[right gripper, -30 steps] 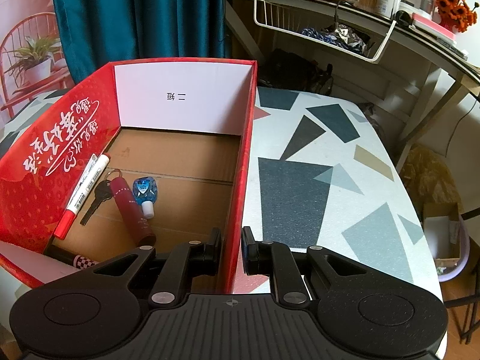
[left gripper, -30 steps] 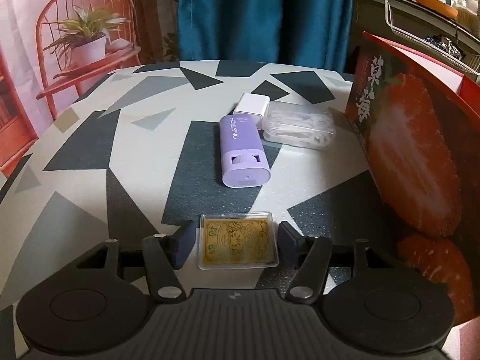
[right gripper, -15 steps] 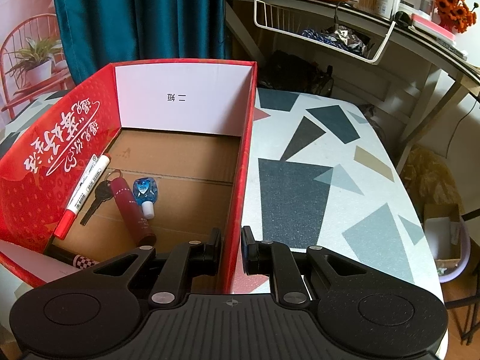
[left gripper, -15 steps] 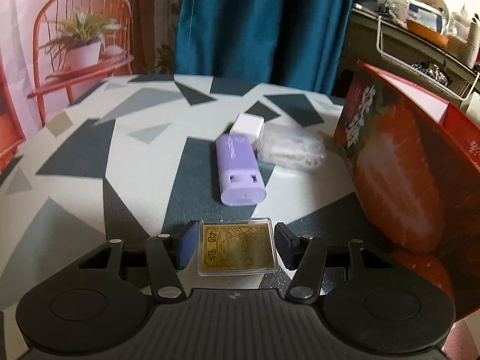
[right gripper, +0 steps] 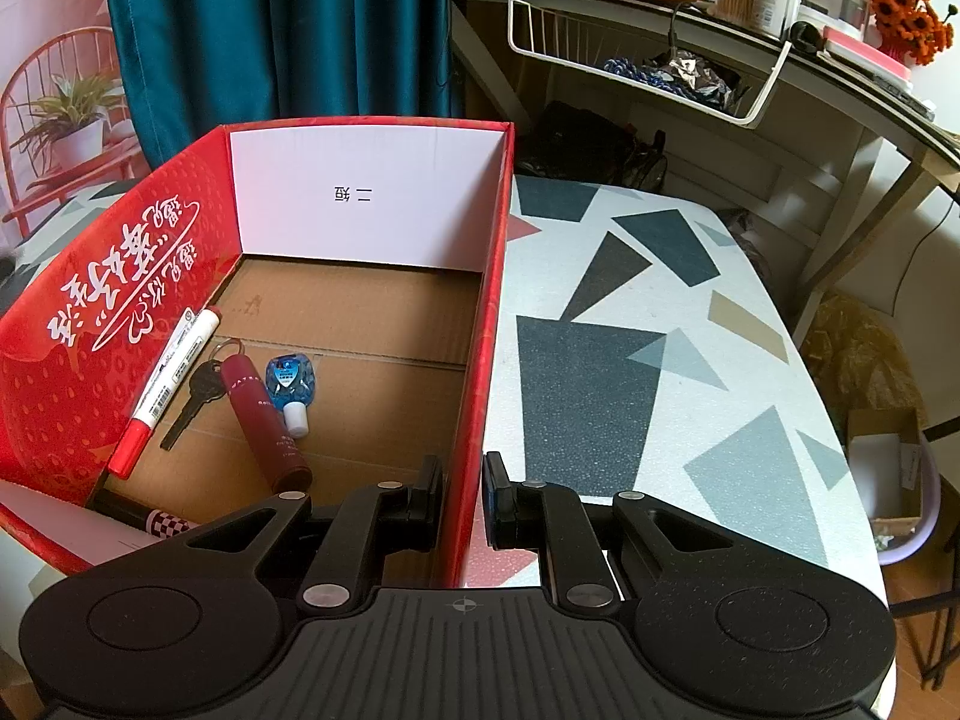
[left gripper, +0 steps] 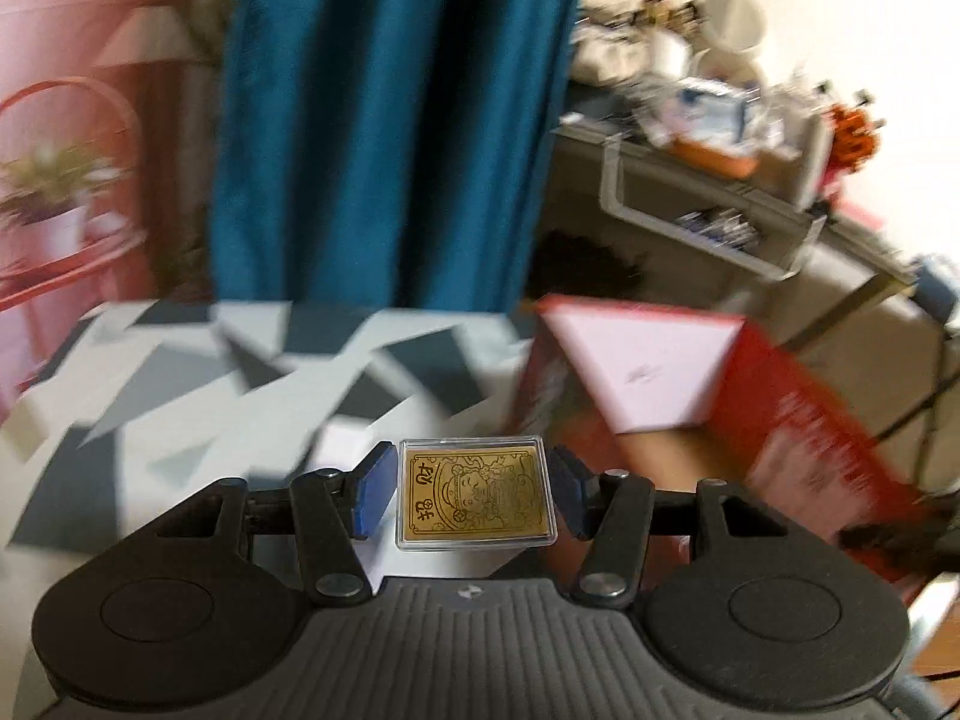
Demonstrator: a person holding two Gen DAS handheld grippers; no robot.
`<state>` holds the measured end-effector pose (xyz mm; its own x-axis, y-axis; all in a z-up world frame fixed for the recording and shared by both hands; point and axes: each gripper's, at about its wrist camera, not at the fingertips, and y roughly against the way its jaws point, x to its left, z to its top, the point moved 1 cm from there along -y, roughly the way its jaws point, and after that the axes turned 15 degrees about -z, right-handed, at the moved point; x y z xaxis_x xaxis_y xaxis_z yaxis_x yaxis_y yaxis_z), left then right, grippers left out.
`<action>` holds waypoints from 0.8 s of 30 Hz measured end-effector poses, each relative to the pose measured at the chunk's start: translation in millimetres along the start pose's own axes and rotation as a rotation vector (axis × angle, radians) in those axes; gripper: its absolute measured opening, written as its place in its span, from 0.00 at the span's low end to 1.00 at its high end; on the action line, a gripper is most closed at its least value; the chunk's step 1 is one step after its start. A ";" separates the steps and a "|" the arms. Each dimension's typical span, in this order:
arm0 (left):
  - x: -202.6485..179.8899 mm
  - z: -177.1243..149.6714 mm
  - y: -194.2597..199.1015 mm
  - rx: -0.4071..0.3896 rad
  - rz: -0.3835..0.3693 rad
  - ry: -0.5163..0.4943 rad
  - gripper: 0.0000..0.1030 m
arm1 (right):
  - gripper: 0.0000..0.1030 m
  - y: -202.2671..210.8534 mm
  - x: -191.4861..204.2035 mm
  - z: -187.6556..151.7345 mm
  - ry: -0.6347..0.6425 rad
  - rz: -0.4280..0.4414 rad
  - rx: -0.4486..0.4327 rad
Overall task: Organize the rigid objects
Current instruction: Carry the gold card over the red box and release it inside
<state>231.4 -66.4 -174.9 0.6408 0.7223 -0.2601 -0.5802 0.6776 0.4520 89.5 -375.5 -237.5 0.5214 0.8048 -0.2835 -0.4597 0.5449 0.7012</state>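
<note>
Teal curtain and cluttered shelves frame a patterned bench. Left claw grips a gold card in a clear case, held in the air near the red box; this looks like the carry step. Right claw pinches the box's right wall, steadying it. Next, the card needs lowering inside, clear of the marker and key.

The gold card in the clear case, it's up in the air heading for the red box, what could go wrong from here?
1. The left hand-held gripper holds the gold card only by its smooth side edges, and the left wrist view is motion-blurred; a fast swing may let it slip.
2. The red box has tall walls; the card could clip the rim.
3. The right hand-held gripper is clamped on the box's right wall; a bump could tip the box.
</note>
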 end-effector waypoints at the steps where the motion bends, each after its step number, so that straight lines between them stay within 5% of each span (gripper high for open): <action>1: -5.8 8.0 -2.5 -0.005 -0.025 -0.014 0.56 | 0.13 -0.1 -0.1 0.0 0.000 -0.001 0.001; 5: -37.3 24.9 -20.0 0.020 -0.161 -0.078 0.56 | 0.13 0.1 -0.1 -0.3 0.000 -0.001 0.001; 11: -84.6 8.3 -67.5 0.173 -0.294 -0.179 0.56 | 0.13 -0.9 -0.8 -1.0 -0.003 0.002 0.007; 16: -94.4 -7.8 -97.4 0.268 -0.260 -0.207 0.56 | 0.13 -1.0 -1.1 -1.2 -0.005 0.005 0.007; 24: -88.3 -13.1 -114.4 0.296 -0.230 -0.194 0.57 | 0.13 -1.2 -1.1 -1.2 -0.005 0.004 0.008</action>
<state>234.6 -205.9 -214.9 0.8360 0.4980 -0.2304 -0.2594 0.7288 0.6337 88.6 -376.7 -238.8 0.5231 0.8058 -0.2776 -0.4559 0.5398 0.7077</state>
